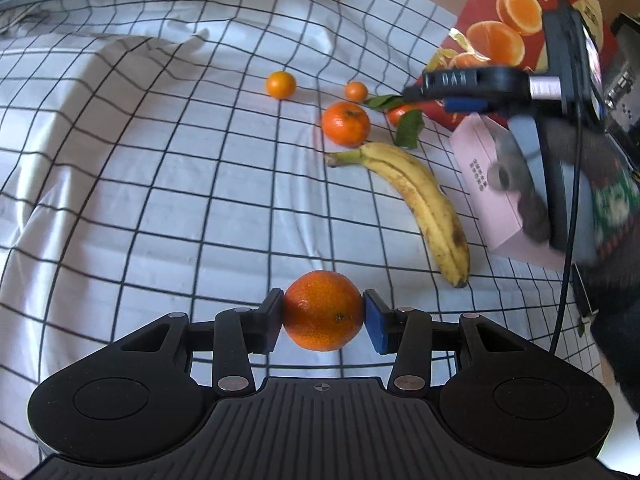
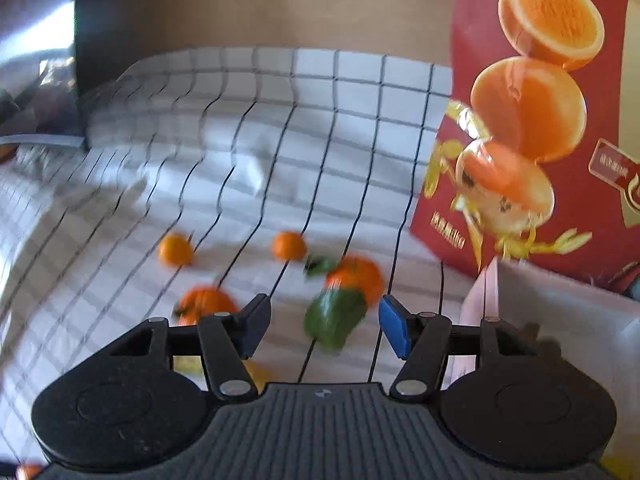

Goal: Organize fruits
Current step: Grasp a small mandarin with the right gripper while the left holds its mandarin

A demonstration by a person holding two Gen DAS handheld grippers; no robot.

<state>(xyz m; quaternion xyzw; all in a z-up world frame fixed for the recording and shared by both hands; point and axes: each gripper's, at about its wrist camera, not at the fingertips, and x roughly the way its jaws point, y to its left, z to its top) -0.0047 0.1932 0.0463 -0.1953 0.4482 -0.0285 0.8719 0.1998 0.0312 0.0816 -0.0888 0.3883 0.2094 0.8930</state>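
My left gripper is shut on a mandarin and holds it above the checked cloth. Ahead lie a banana, a larger mandarin, two small oranges and a leafy mandarin. My right gripper is open and empty, hovering over the leafy mandarin and its green leaf. The right wrist view is blurred; it also shows the small oranges and the larger mandarin. The right gripper also shows in the left wrist view.
A red fruit box printed with oranges stands at the right, also in the left wrist view. A pink box sits in front of it. A dark object stands at the far left edge.
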